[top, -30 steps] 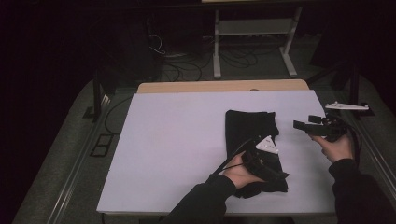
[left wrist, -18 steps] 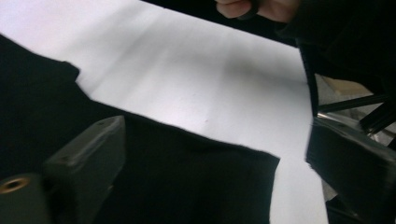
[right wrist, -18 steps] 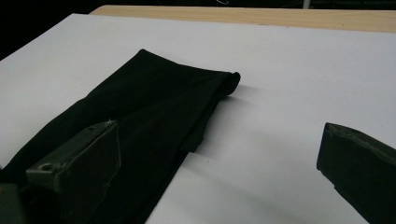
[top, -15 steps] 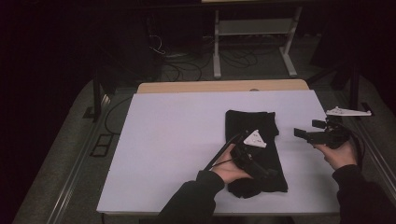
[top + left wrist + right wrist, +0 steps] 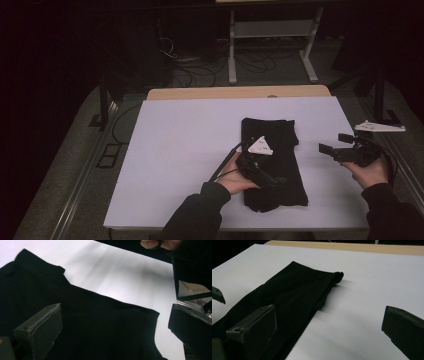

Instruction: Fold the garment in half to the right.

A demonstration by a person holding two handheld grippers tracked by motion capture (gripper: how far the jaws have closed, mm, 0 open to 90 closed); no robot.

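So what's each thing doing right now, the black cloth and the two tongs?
black cloth: folded into a long strip, lying flat on the white table.
left tongs: open over the cloth, gripping nothing; jaws just opened wider.
right tongs: open above bare table right of the cloth, empty; jaws just opened wider.

Dark sleeves, black handheld grippers.

Long dark sleeves to both wrists. Left gripper (image 5: pixel 272 180): black body, grey three-cornered plate with small markings, thin black cable trailing. Right gripper (image 5: pixel 336 145): black, similar pale plate. Fingers (image 5: pixel 254 326) blocky, dark grey, screw hole near base.
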